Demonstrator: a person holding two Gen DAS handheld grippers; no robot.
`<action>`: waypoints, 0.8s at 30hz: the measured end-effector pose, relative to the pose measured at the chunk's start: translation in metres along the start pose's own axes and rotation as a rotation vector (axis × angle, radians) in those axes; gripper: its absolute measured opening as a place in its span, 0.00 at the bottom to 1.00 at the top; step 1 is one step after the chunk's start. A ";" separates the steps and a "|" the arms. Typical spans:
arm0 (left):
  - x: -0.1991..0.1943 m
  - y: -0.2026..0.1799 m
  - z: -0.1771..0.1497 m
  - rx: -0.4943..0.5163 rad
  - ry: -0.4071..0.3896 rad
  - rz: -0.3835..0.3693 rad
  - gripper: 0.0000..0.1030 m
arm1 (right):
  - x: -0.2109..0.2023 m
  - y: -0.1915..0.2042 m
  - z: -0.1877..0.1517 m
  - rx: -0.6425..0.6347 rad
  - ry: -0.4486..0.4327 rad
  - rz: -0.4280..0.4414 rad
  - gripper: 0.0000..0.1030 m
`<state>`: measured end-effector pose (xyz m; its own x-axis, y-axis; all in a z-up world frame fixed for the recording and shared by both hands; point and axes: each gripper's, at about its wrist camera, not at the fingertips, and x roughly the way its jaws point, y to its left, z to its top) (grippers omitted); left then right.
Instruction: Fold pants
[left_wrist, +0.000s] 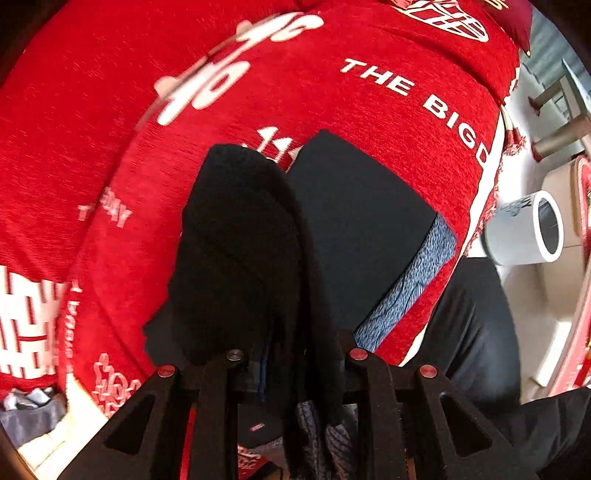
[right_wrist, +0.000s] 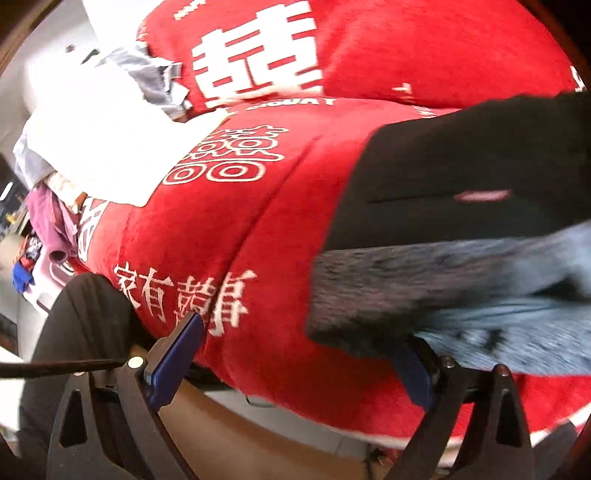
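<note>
The black pants (left_wrist: 354, 221) with a blue-grey fleece lining (left_wrist: 417, 280) lie on the red sofa cover (left_wrist: 332, 92). My left gripper (left_wrist: 291, 369) is shut on a bunched fold of the pants (left_wrist: 240, 251), which covers its fingertips. In the right wrist view the pants (right_wrist: 461, 184) lie at the right with the fuzzy lining (right_wrist: 461, 295) turned out. My right gripper (right_wrist: 295, 354) is open, its blue pads (right_wrist: 177, 354) wide apart at the sofa's front edge; the lining's edge drapes over the right finger.
A white mug (left_wrist: 524, 232) stands on a pale table at the right. The person's dark-clad leg (left_wrist: 476, 332) is below it. A white cloth (right_wrist: 103, 147) and a heap of mixed clothes (right_wrist: 48, 214) lie at the sofa's left end.
</note>
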<state>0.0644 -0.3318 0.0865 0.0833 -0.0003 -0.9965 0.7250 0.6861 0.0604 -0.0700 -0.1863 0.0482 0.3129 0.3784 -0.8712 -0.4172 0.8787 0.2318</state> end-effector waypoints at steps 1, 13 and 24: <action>0.002 0.007 0.001 -0.017 -0.001 -0.028 0.22 | -0.010 -0.008 -0.001 0.012 -0.003 0.010 0.94; -0.015 -0.014 0.014 -0.086 -0.089 -0.058 0.22 | -0.120 -0.163 -0.037 0.236 -0.195 -0.110 0.94; 0.045 -0.041 0.070 -0.176 -0.031 -0.101 0.36 | -0.122 -0.196 -0.059 0.352 -0.186 -0.063 0.94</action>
<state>0.0860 -0.4108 0.0427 0.0388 -0.0959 -0.9946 0.6003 0.7980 -0.0535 -0.0769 -0.4216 0.0832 0.4913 0.3380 -0.8028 -0.0844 0.9358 0.3424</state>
